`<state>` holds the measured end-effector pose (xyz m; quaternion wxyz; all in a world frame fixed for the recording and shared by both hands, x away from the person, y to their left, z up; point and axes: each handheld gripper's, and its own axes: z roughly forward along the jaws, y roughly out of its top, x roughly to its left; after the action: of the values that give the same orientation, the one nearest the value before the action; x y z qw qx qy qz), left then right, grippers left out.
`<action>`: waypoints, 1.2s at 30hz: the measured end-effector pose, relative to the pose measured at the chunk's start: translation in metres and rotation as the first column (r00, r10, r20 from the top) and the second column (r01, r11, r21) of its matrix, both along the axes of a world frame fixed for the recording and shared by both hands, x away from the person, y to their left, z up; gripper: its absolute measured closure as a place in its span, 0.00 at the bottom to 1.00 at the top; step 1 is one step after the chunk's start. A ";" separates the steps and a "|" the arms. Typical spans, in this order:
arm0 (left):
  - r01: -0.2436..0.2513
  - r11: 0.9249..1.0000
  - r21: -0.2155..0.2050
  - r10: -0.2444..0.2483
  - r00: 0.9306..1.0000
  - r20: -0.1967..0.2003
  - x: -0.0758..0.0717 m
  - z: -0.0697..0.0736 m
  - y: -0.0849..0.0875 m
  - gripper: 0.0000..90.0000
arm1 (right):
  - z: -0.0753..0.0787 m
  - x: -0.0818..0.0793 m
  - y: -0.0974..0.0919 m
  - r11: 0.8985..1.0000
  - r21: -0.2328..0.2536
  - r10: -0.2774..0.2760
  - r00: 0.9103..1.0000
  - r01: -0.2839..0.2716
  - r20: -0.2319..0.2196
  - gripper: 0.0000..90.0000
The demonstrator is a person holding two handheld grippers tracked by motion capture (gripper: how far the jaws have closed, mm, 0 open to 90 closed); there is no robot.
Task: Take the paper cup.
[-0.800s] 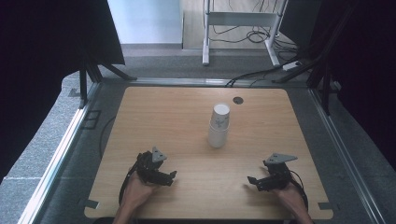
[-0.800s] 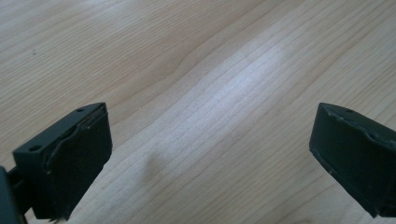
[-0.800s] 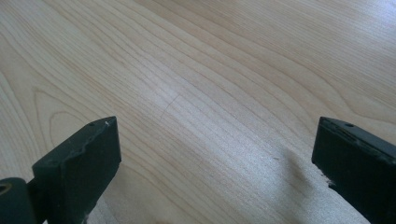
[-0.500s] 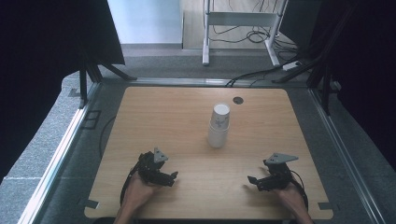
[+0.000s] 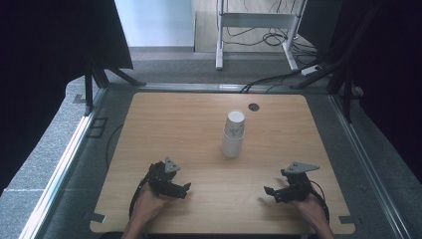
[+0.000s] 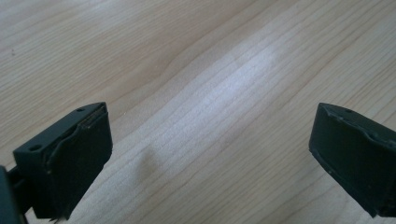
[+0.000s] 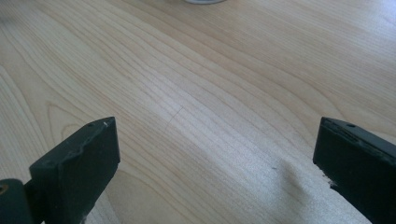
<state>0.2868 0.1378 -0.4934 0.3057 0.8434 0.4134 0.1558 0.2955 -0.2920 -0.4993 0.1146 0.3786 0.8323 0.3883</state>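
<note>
While both claws sit low over the near edge of the desk (image 5: 164, 119), each held in a hand, jaws spread wide with nothing between them. Left claw (image 5: 185, 188) at near left, jaws pointing toward the middle of the desk; in the left gripper view, bare pale wood grain between the two black jaws, left claw (image 6: 210, 158) clear of any object. Right claw (image 5: 268, 192) at near right, jaws pointing toward the left claw, grey three-cornered plate on top; in the right gripper view, right claw (image 7: 215, 163) likewise gaping over bare wood, with a sliver of a white round base just visible at the top edge. Left hand (image 5: 147, 206) and right hand (image 5: 311, 209) entering from the bottom of the high view, cables looping beside each. Stack of white paper cups (image 5: 233, 133) standing rim-down near the centre of the desk, farther out than both claws, well apart from each and roughly between them. Small dark round hole (image 5: 254, 106) in the desk just beyond the stack, to its right. Grey floor around the desk, white frame legs and cables beyond its far edge.
</note>
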 end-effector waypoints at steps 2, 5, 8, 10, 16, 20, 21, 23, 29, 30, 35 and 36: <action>0.002 1.000 -0.004 -0.002 1.000 0.004 0.000 0.000 0.000 0.00 | 0.001 0.000 0.000 1.000 0.001 0.003 1.000 -0.003 0.002 0.01; 0.006 1.000 -0.006 -0.006 1.000 0.010 0.001 0.001 -0.001 0.00 | 0.003 0.001 0.000 1.000 -0.008 0.007 1.000 -0.007 0.009 0.01; 0.005 1.000 -0.002 -0.005 1.000 0.012 0.003 0.002 0.000 0.01 | 0.005 0.002 -0.001 1.000 -0.008 0.004 1.000 -0.004 0.015 0.01; 0.006 1.000 -0.004 -0.006 1.000 0.014 0.004 0.002 0.000 0.01 | 0.006 0.003 -0.002 1.000 -0.009 0.008 1.000 -0.008 0.018 0.01; 0.024 1.000 0.003 -0.024 0.999 0.026 0.005 0.005 0.001 0.01 | 0.011 0.005 -0.002 0.999 -0.034 0.020 0.999 -0.019 0.041 0.00; 0.035 0.999 -0.010 -0.034 0.999 0.036 0.007 0.008 0.000 0.01 | 0.014 0.007 -0.003 0.999 -0.025 0.033 0.999 -0.032 0.042 0.00; 0.035 0.999 -0.010 -0.034 0.999 0.036 0.007 0.008 0.000 0.02 | 0.014 0.007 -0.003 0.999 -0.025 0.033 0.999 -0.032 0.042 0.00; 0.040 0.999 -0.013 -0.039 0.998 0.044 0.009 0.010 0.000 0.02 | 0.015 0.008 -0.003 0.999 -0.019 0.043 0.998 -0.042 0.039 0.00; 0.060 0.998 -0.009 -0.059 0.996 0.069 0.013 0.014 -0.003 0.02 | 0.020 0.013 -0.005 0.999 0.003 0.053 0.998 -0.054 0.028 0.00; 0.060 0.998 -0.009 -0.059 0.996 0.069 0.013 0.014 -0.003 0.03 | 0.021 0.013 -0.004 0.998 0.004 0.055 0.998 -0.055 0.030 0.00; 0.073 0.997 -0.025 -0.071 0.995 0.075 0.015 0.017 -0.004 0.03 | 0.026 0.015 -0.005 0.999 0.017 0.051 0.998 -0.052 0.035 0.00; 0.076 0.997 -0.023 -0.074 0.994 0.075 0.015 0.018 -0.004 0.03 | 0.027 0.016 -0.005 0.998 0.020 0.052 0.998 -0.053 0.036 0.00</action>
<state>0.3019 0.1340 -0.4754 0.3373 0.8479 0.3719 0.1699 0.3114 -0.2968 -0.4727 0.1149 0.3507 0.8359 0.4063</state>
